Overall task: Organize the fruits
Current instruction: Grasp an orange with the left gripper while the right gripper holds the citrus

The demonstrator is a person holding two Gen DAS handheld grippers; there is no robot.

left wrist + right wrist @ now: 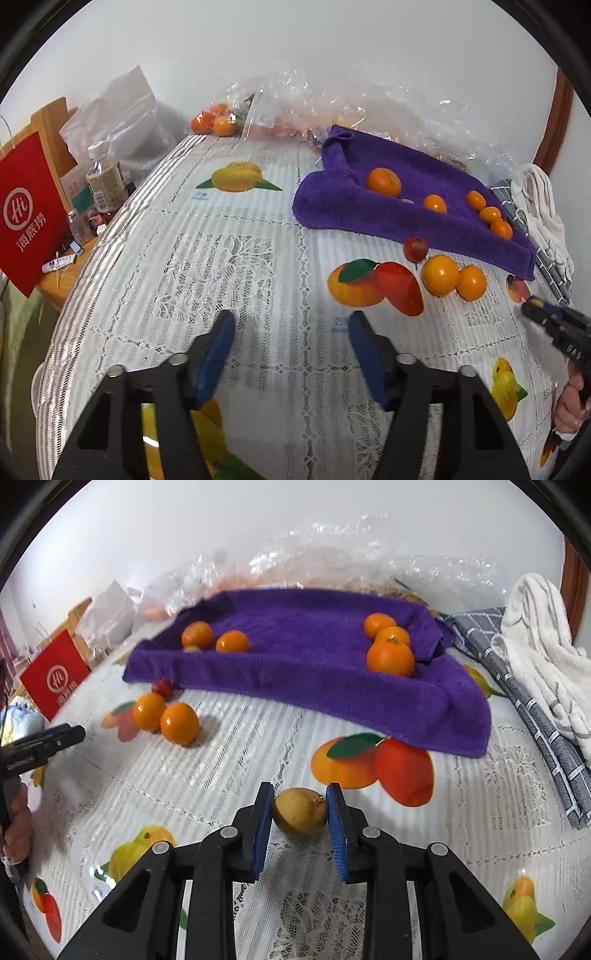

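A purple towel [314, 664] lies on the table with several small oranges [389, 659] on it; it also shows in the left wrist view [332, 199]. Two oranges [180, 723] and a small red fruit [164, 688] lie on the tablecloth in front of the towel's left edge, also seen in the left wrist view as oranges [440, 275] and red fruit [415, 249]. My right gripper [301, 812] is shut on a yellow-brown round fruit [299, 814] just above the tablecloth. My left gripper [291, 347] is open and empty over the cloth.
Clear plastic bags [295, 99] with more oranges sit behind the towel. White and grey checked cloths [535, 672] lie at the right. A red paper bag [29, 210] and bottles [105, 181] stand off the table's left edge. The tablecloth [221, 258] has printed fruit pictures.
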